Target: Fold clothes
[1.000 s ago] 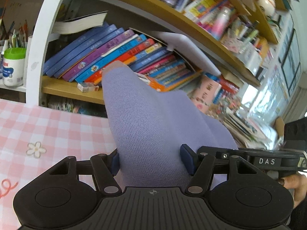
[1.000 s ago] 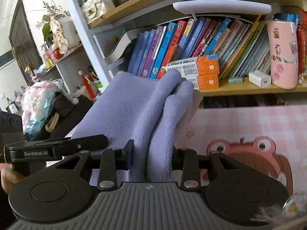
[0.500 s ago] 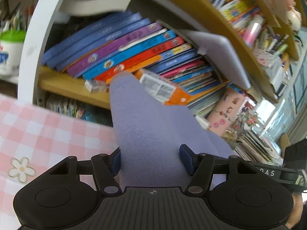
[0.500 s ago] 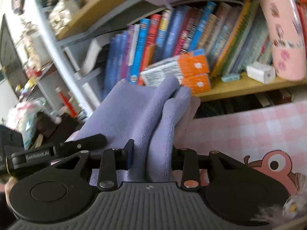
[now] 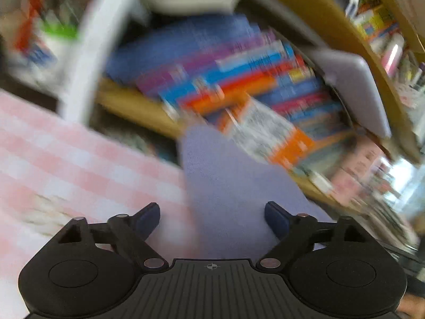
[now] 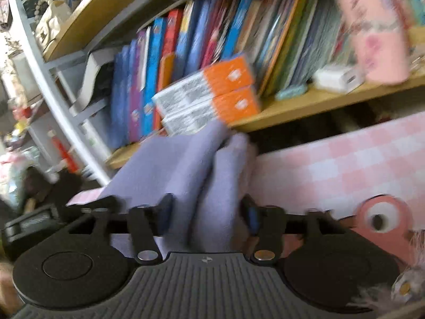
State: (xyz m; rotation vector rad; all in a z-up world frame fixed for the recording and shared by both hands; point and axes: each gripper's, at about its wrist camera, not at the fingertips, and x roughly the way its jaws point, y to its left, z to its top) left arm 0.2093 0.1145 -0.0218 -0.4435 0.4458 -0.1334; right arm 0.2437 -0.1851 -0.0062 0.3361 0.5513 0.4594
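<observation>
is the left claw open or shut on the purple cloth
Open: the left claw has spread fingers, with a gap beside the purple cloth.

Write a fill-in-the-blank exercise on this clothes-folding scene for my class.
1. The right gripper is ___ on the purple garment.
2. The left gripper is ___, one finger clear of the fabric.
3. The tablecloth is checked pink and ___.
4. Two orange-ended boxes lie before a row of ___.

Missing words: shut; open; white; books.
</observation>
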